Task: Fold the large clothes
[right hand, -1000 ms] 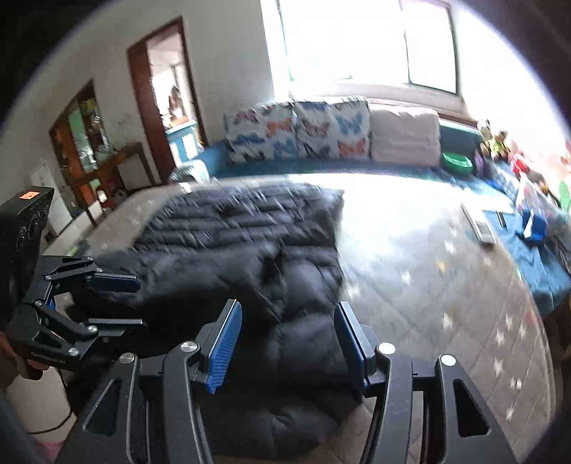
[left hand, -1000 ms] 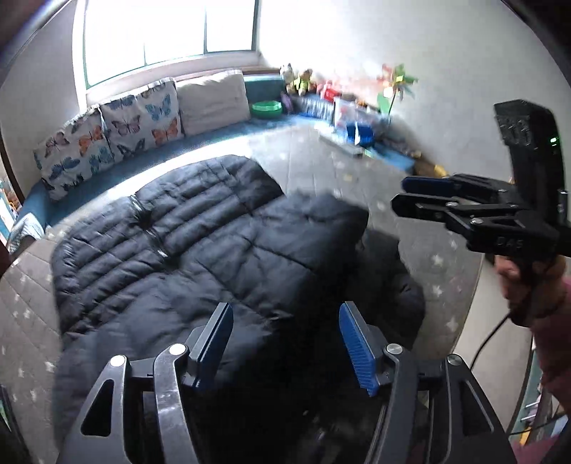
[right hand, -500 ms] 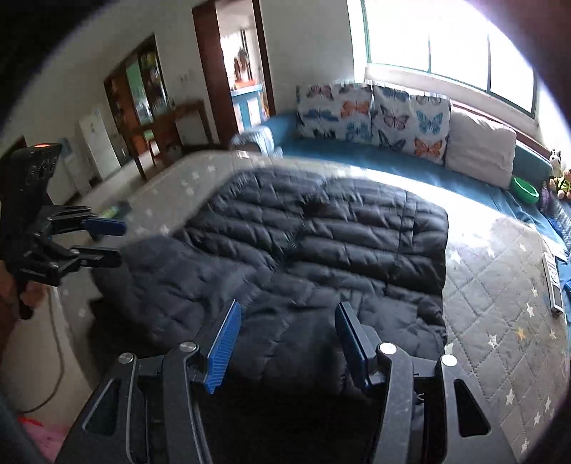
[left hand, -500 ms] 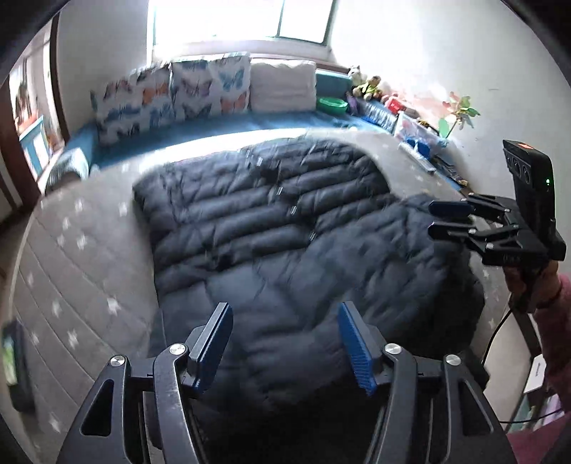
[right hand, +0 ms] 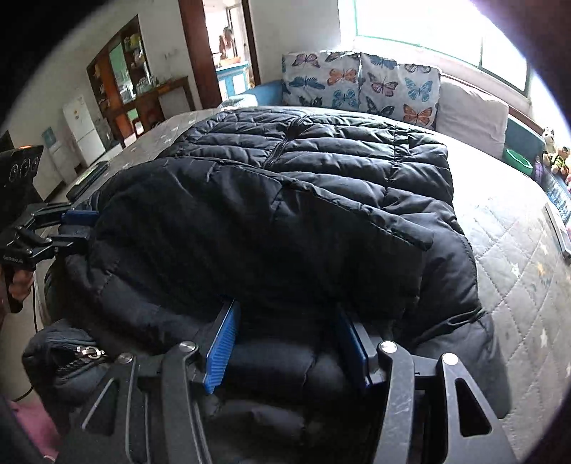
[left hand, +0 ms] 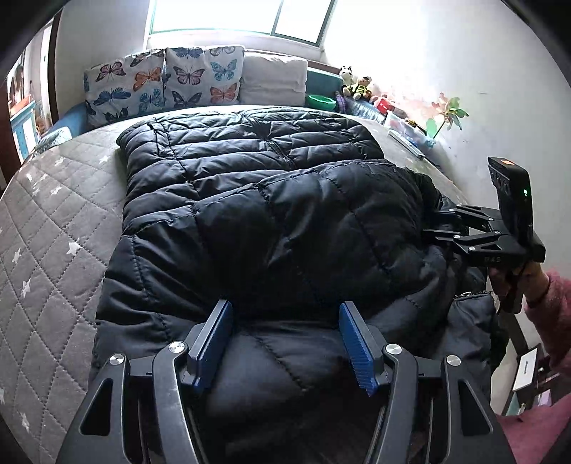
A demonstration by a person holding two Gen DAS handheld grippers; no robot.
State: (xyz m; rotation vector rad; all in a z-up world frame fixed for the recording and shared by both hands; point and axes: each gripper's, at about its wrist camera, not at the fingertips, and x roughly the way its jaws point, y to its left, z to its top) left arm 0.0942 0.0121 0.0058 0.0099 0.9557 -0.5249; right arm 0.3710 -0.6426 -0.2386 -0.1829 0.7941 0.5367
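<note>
One black puffer jacket [left hand: 271, 221] spread on grey star-quilted bed [left hand: 46, 228], near half folded over. No legible writing. Two butterfly pillows [left hand: 160, 85], one plain. Left gripper [left hand: 285, 342] and right gripper [right hand: 285, 342] fingers parted, padding between, pinch unclear.

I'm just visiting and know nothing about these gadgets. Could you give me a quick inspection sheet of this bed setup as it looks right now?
Surface: grey quilted mattress with a star pattern.
Job's things: black puffer coat lying across it, one part folded over the rest.
Clutter: green bowl, plush toys and a paper pinwheel by the wall.
Grippers: left gripper and right gripper both low over the coat's near edge, jaws apart, nothing pinched.
Cables: a dark cable hanging below the left gripper.
Surroundings: butterfly cushions under a bright window; doorway and shelves beyond.
</note>
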